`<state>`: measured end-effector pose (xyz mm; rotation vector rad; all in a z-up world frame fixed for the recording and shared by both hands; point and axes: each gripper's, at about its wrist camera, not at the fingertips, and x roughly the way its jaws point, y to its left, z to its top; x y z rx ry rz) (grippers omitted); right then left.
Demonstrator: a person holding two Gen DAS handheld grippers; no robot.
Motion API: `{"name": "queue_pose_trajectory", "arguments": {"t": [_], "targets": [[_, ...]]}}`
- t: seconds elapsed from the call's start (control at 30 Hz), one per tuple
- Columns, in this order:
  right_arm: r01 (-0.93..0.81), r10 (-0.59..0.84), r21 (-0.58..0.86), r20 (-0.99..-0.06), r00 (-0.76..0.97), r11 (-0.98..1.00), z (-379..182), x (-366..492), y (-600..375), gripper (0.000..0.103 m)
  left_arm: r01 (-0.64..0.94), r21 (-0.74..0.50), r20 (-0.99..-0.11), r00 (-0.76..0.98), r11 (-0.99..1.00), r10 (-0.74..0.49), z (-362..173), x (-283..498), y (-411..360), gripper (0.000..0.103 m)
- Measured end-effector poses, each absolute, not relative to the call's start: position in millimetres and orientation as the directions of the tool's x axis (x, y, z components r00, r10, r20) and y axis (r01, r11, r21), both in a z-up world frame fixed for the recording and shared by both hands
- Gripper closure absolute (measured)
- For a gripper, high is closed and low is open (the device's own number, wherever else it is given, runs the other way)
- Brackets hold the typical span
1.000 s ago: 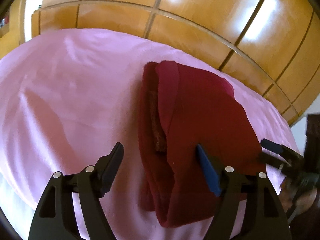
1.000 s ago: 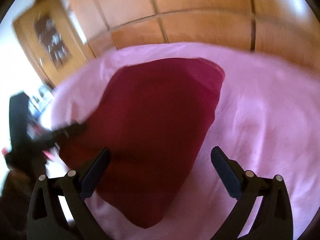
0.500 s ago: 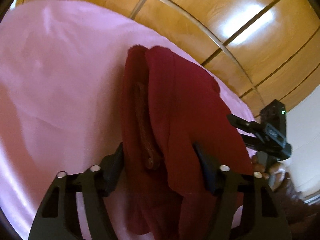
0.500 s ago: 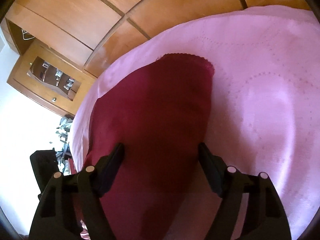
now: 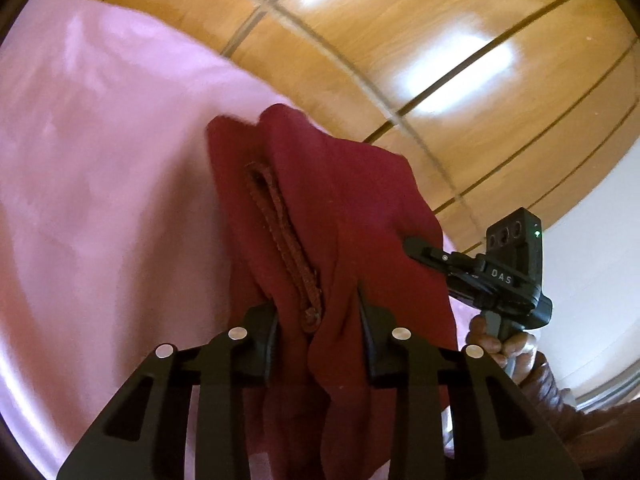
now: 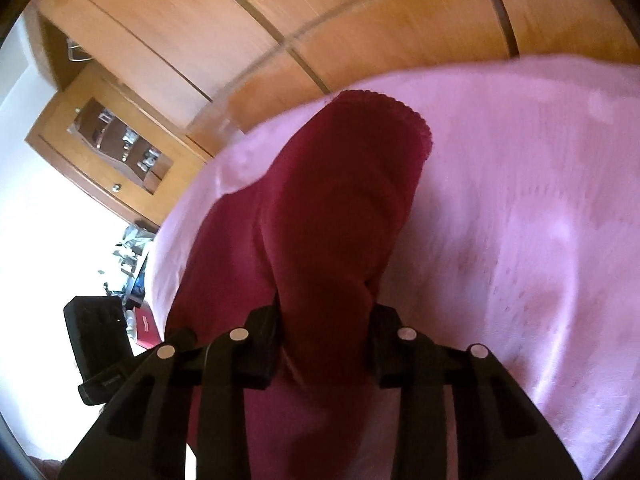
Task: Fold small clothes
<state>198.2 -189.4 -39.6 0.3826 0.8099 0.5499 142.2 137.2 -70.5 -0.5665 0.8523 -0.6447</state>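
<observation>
A dark red garment [image 5: 340, 200] lies on the pink bed sheet [image 5: 100, 160], its near edge gathered into folds. My left gripper [image 5: 318, 312] is closing on that bunched edge, pads pressing the cloth beside a braided cord [image 5: 288, 240]. In the left wrist view my right gripper [image 5: 412, 246] reaches the garment's right side, held by a hand [image 5: 500, 344]. In the right wrist view the red garment [image 6: 340, 220] humps up between the fingers of my right gripper [image 6: 326, 312], which is closing and pinching it. The garment's far scalloped hem rests on the sheet [image 6: 520, 200].
Glossy wooden wardrobe doors [image 5: 400, 40] stand behind the bed. A wooden cabinet with a glass door [image 6: 116, 148] is at the left in the right wrist view, with clutter and a red box [image 6: 146, 326] below it. The left gripper's black body [image 6: 96, 344] shows at lower left.
Both grippers went from wide open around the garment's near edge to closed in on it. The cloth now bunches up between the fingers, and both views have tilted upward.
</observation>
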Motion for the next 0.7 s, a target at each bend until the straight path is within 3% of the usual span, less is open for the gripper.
{"name": "queue_pose_trajectory", "arguments": {"t": [0.23, 0.5, 0.63, 0.7], "targets": [[-0.321, 0.528, 0.440, -0.517, 0.673, 0.839, 11, 199, -229, 0.071, 0.388, -0.648, -0.450, 0.500, 0.656, -0.740, -27, 169, 93, 0.072], [-0.225, 0.398, 0.367, -0.514, 0.760, 0.903, 27, 246, -292, 0.069, 0.481, -0.536, -0.481, 0.501, 0.694, -0.719, 9, 240, 9, 0.072], [-0.120, 0.328, 0.362, -0.595, 0.734, 0.925, -14, 280, -316, 0.063, 0.447, -0.477, -0.585, 0.480, 0.756, -0.653, -17, 277, -29, 0.072], [-0.058, 0.268, 0.320, -0.666, 0.696, 0.946, -45, 296, -320, 0.054, 0.393, -0.434, -0.683, 0.444, 0.811, -0.581, -47, 292, -46, 0.072]]}}
